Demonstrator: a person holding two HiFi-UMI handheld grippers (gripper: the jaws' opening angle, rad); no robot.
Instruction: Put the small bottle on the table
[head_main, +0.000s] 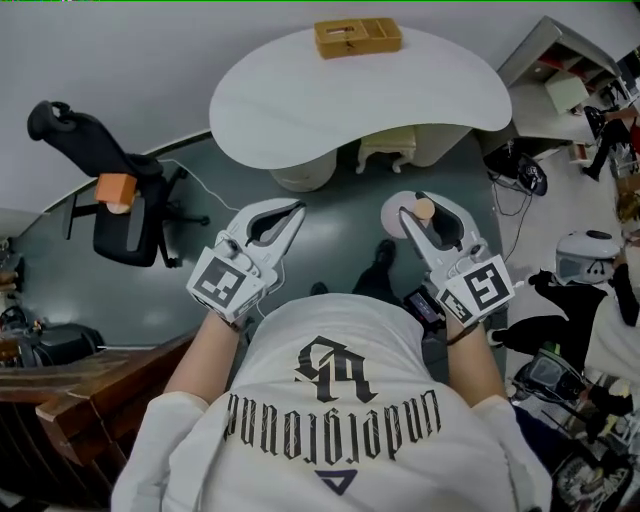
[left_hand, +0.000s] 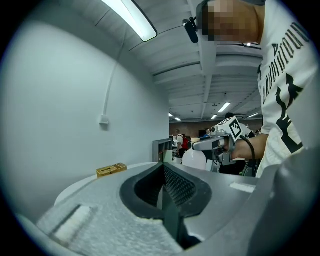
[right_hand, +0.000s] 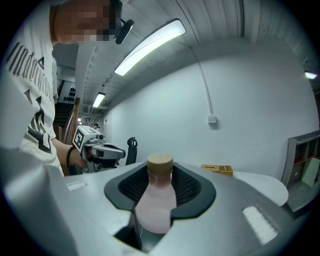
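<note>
Finding: your right claw (head_main: 424, 212) is closed on the small bottle (right_hand: 156, 202), pads pressing its pale rounded body while the cork-coloured cap stands clear above them. Your left claw (head_main: 297, 210) has its jaws together with nothing between them. The bottle is short of the table (head_main: 300, 110), over the floor off the table's near edge, so it is not yet placed. Risk one: the body looks smooth and curved, and the grip sits on that curve. A jolt or any easing of the pads off the table's near side would likely drop it to the floor. Risk two: the near edge curves inward. A bottle set right at that rim, or let go before its base is flat on the top, could tip and roll off. Risk three: coming in low could knock the bottle's base against the rim and twist it in the pads. The wooden box (head_main: 357, 37) lies at the table's far edge, well apart, and poses little hazard.
</note>
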